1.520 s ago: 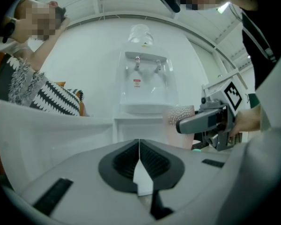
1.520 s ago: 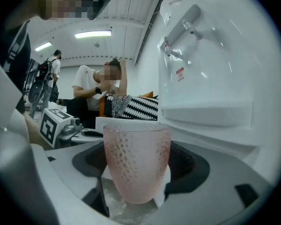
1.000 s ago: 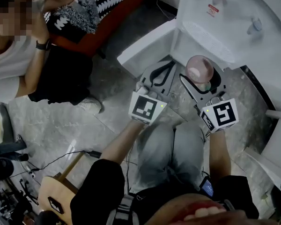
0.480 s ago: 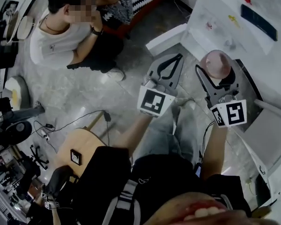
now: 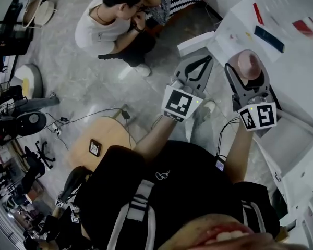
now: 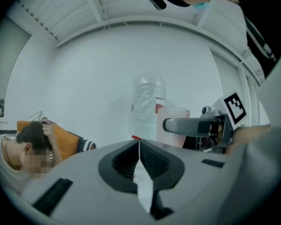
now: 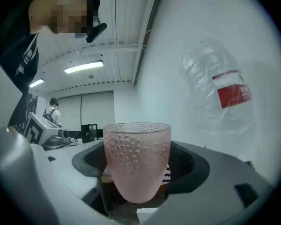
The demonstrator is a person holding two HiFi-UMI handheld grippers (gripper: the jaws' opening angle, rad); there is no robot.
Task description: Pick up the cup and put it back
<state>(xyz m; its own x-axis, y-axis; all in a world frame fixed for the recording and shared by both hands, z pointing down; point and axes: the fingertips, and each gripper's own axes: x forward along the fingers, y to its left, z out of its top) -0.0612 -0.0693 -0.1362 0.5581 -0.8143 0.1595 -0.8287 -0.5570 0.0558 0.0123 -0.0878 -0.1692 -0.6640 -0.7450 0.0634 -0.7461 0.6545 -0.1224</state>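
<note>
R claw [image 5: 247, 78] is clamped on the pink dimpled cup [image 7: 137, 159], one jaw on each side of its lower body. Cup is upright w/ rim level, nothing visible inside. In head view it sits upper right of frame, at the near edge of the white surface [image 5: 301, 71]. Can't tell if it's over the surface or just off the edge. R claw's own view shows dark, mixed stuff under the base, not a flat top, so prob. it's in the air. L claw [image 6: 139, 143] has jaws together, nothing btw them. It's held just beside the R one, centre-right of head view, doing no work. Clear plastic bottle [image 7: 216, 93] w/ red label stands beyond the cup, at right of frame in R claw view, and looks near the cup's likely path. Seated person [image 5: 117, 25] at top of head view is well apart, no concern. Step in hand, as I read it: pick-up done, cup in carry, put-back not yet done. Nxt move calls for bringing the cup over a bare bit of surface, upright, and lowering till the base sits flat. Only then part the jaws and back out along the jaw line w/o catching the rim. Watch the bottle: looks light, prob. tips if brushed. Cup tapers toward its base, so it could slip if grip loosens early.
</note>
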